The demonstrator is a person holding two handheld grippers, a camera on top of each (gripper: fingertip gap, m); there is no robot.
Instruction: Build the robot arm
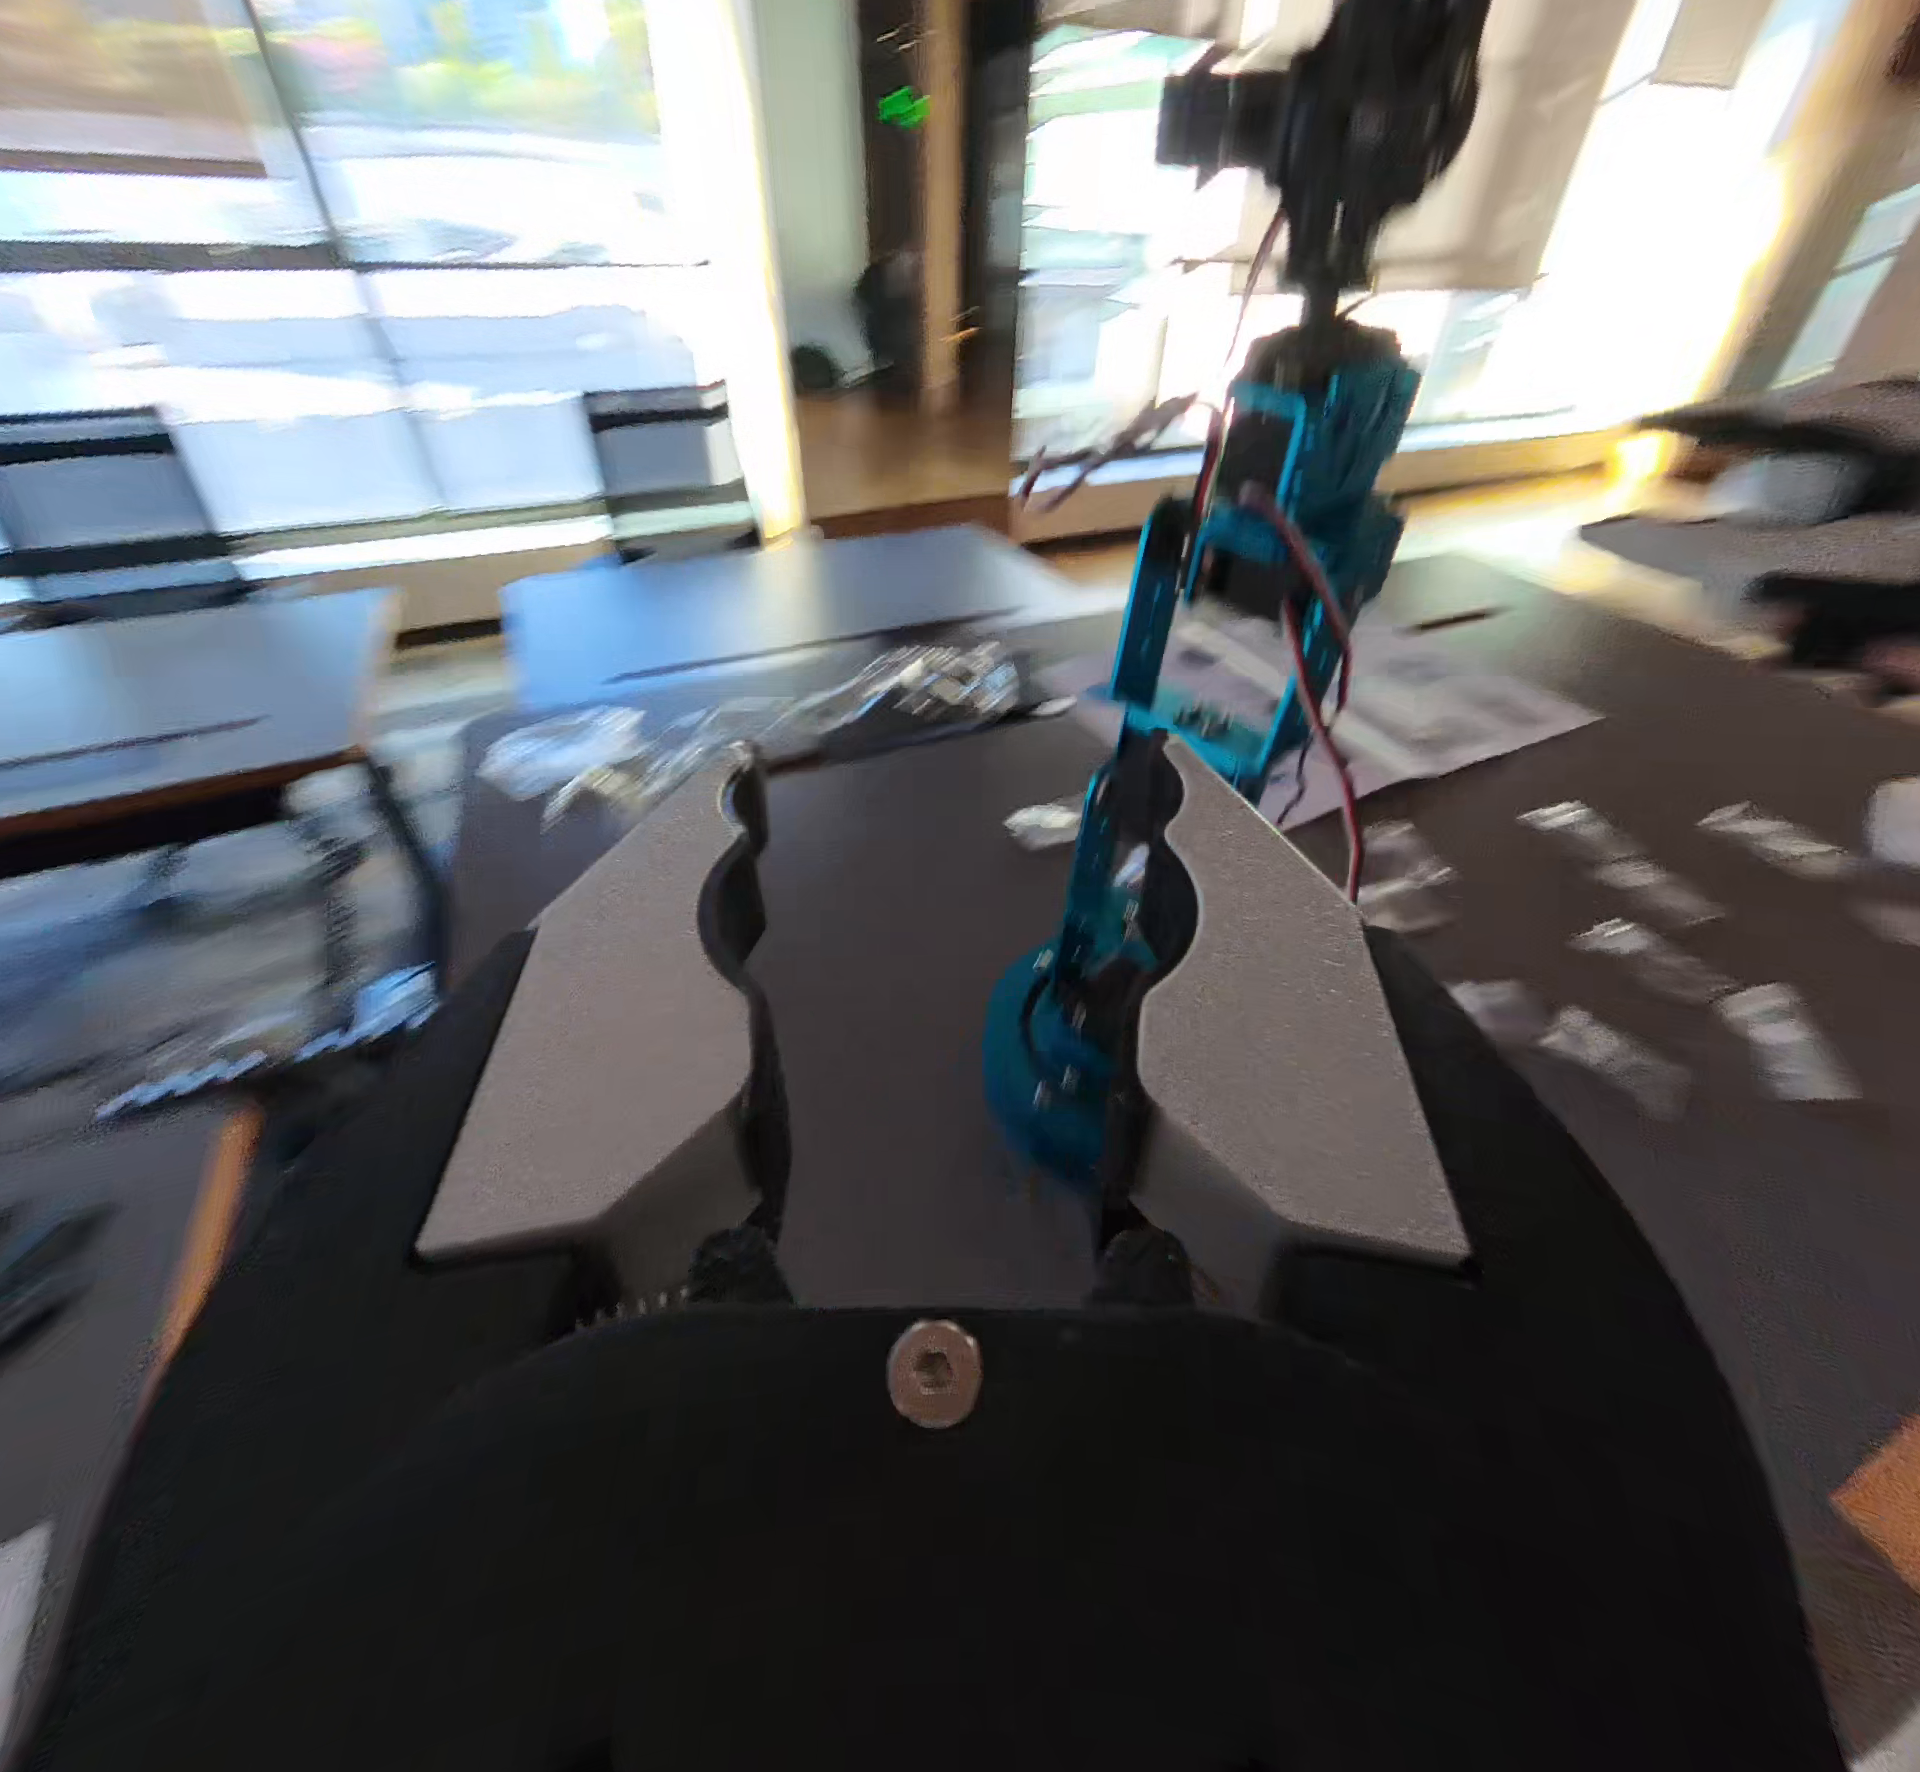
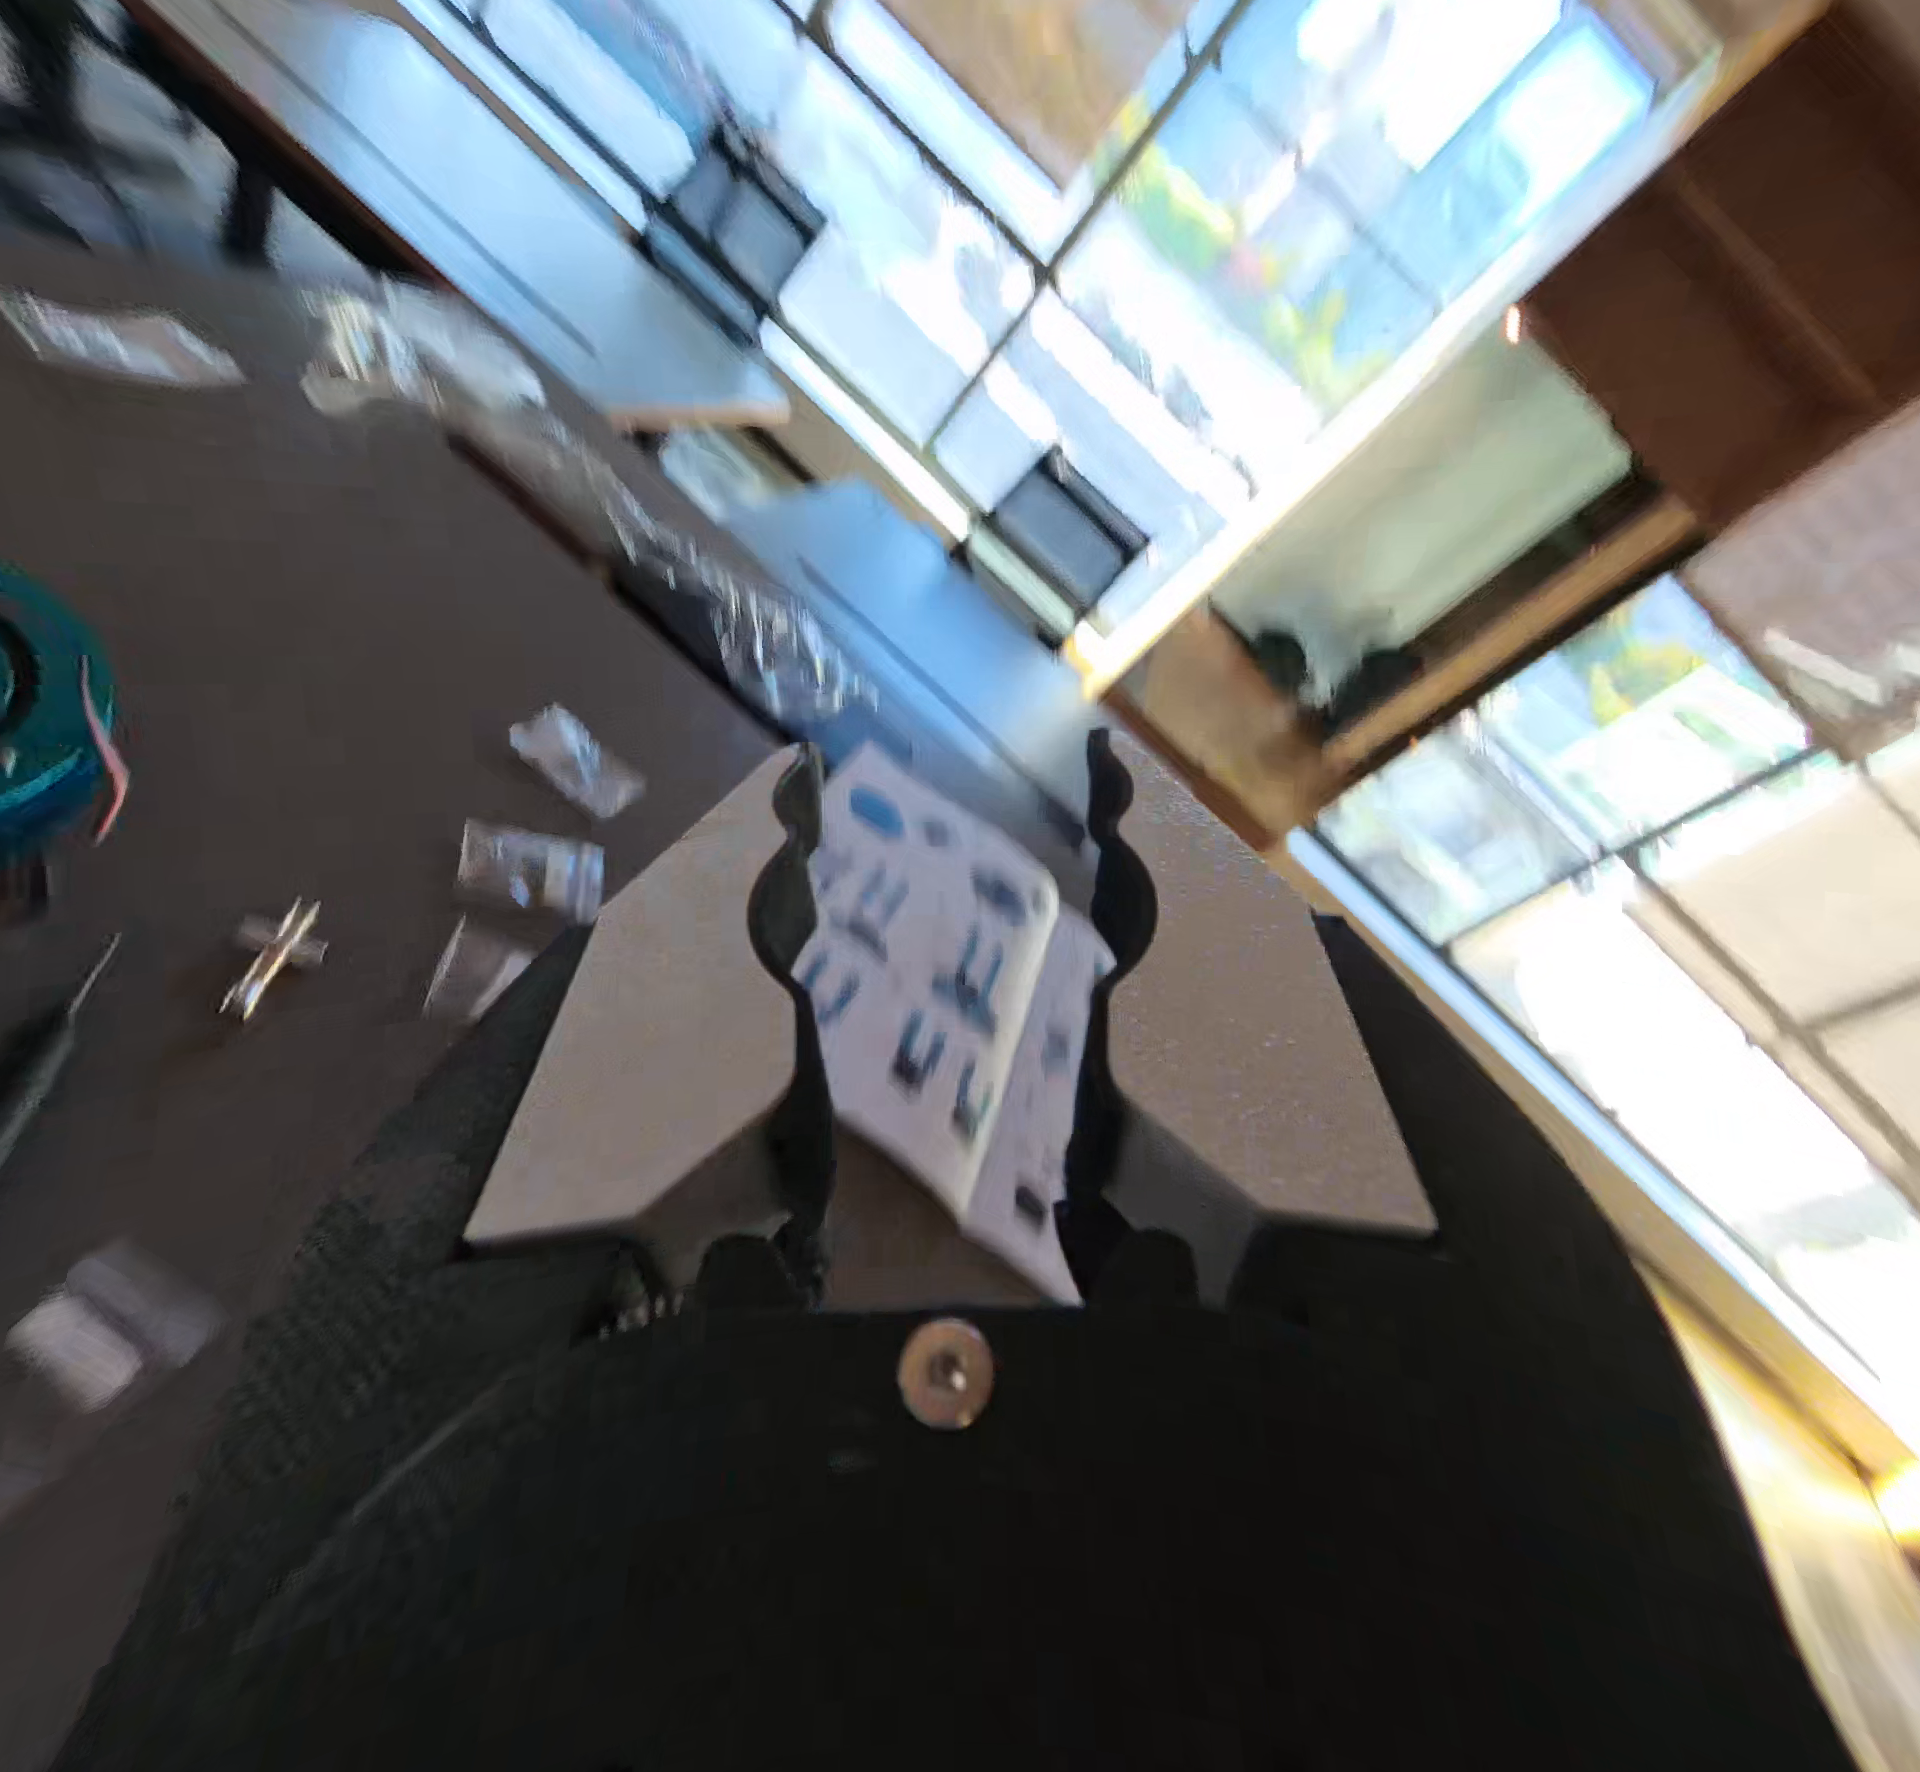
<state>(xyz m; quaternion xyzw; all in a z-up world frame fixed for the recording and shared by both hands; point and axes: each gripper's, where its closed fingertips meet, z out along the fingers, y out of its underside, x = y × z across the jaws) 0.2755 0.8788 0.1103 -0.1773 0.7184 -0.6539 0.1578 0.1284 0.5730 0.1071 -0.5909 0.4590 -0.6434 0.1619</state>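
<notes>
The table point(image 1: 883, 943) carries a small robot arm point(image 1: 1247, 600) right of centre, its base point(image 1: 1039, 1047) near, against the left gripper point(image 1: 951, 766)'s right finger. Paper sheets point(image 1: 1455, 704) lie behind the arm, small bags point(image 1: 1621, 984) to its right, more bags point(image 1: 748, 714) far left. A booklet point(image 2: 935, 974) lies between the right gripper point(image 2: 951, 766)'s fingers, with bags point(image 2: 530, 865) to its left.

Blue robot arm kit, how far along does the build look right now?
Done: the blue arm stands upright on its round base, wired, with a black upper section. In hand: nothing; the left gripper is open around the base, and the right gripper is open over the instruction booklet. Left: small clear bags lie across the table, contents too blurred to tell.
</notes>
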